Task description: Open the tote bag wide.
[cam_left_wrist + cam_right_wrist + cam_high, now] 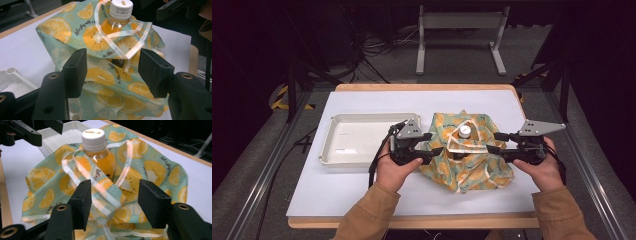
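Note:
A soft bag (467,165) printed with orange and kiwi slices lies bunched on the white table cover. A bottle of orange drink with a white cap (465,131) stands upright in its mouth, with the pale handle straps looped around its neck. My left gripper (435,144) is open at the bag's left edge. In the left gripper view its jaws (113,62) stand apart in front of the bag (62,30), below the bottle (117,20). My right gripper (493,142) is open at the bag's right side. Its jaws (115,188) frame the straps without pressing on them, facing the bottle (97,152).
A shallow white tray (357,162) sits left of the bag, just behind my left hand. The white cover ends at the wooden table edge (412,221) near the person. Floor cables and a metal stand lie beyond the far edge.

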The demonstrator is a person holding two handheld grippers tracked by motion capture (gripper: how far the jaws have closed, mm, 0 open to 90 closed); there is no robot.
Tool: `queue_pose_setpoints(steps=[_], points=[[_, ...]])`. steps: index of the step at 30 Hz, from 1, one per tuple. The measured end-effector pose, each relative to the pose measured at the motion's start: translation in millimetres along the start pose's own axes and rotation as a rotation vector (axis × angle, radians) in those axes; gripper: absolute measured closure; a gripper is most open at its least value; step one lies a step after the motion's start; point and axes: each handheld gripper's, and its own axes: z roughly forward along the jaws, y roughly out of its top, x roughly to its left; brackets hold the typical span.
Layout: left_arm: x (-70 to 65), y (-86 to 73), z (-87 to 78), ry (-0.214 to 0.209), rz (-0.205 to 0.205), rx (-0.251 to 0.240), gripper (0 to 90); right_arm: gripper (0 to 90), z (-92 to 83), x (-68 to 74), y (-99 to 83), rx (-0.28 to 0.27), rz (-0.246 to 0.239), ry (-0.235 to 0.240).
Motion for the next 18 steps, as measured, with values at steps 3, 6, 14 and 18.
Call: queue_pose_setpoints(steps=[3,6,14,18], points=[[-1.7,-1.4,-2.3,-0.004,0.004,0.000,41.1,39.5,5.3,2.7,-1.0,0.019,-0.013,0.015],[-3.5,-2.3,-3.2,-0.011,-0.005,0.004,41.1,34.6,10.4,3.9,-2.7,0.033,-0.013,0.033],[-6.6,-3.8,-4.8,-0.018,0.006,0.005,40.7,51.5,21.2,2.9,-11.0,0.087,-0.015,0.034],[-8.2,-3.6,-4.6,-0.037,-0.003,0.008,41.5,72.7,19.8,3.1,-11.4,0.107,-0.027,0.029]])
